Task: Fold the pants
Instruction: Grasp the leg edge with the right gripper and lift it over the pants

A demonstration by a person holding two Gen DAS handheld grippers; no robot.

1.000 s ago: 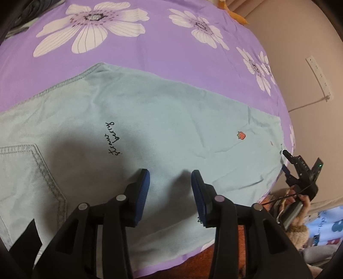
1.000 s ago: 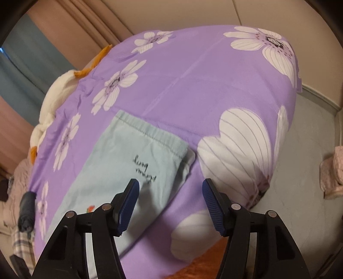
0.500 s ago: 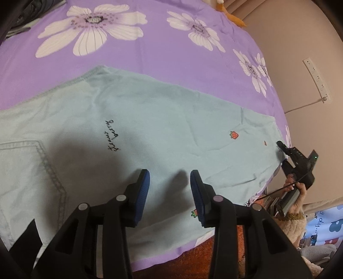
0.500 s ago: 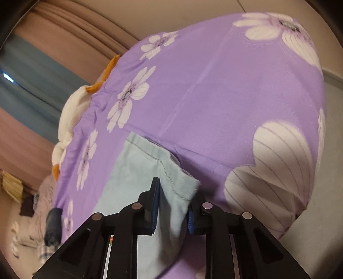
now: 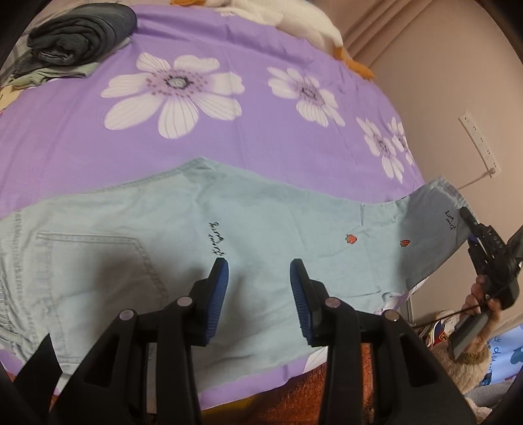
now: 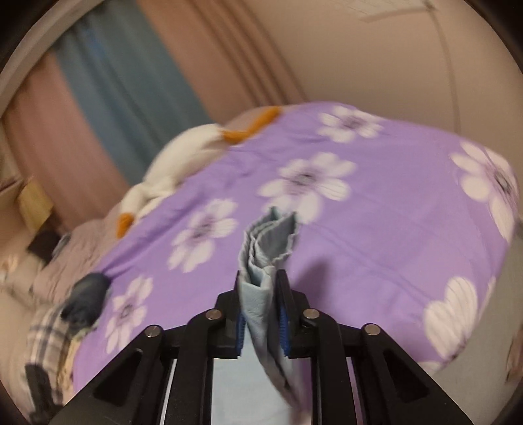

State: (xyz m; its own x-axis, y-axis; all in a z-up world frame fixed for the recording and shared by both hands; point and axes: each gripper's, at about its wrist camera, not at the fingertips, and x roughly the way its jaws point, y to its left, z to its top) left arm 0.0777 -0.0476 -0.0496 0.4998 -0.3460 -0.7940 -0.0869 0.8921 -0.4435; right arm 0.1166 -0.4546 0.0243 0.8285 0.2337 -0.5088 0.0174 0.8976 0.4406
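Pale blue pants (image 5: 268, 235) spread flat across the near half of the bed (image 5: 65, 137), waist and back pocket toward the left edge, leg running off to the right edge. Purple sheet with big white flowers all around them. Small red strawberries and a line of black script printed on the cloth.

Left hand-held gripper (image 5: 259, 281) poised above the middle of the pants near the front edge of the bed, blue pads parted a moderate way, nothing between them, only cloth showing below the gap.

Over at the right edge, the hem end of the leg lifted clear of the bed and pinched up. Right hand-held gripper (image 6: 261, 314) narrow and closing at this moment, bunched folds of pale blue hem pressed between both blue pads, cloth fanning out past the fingertips. Same gripper seen from the left wrist view as a black frame at the far right, a hand (image 5: 483, 294) wrapped round its grip.

Dark rolled garment (image 5: 81, 32) on the far left corner of the bed, apart from the pants. White plush toy (image 5: 294, 19) with orange parts along the far edge. Right wrist view blurred.
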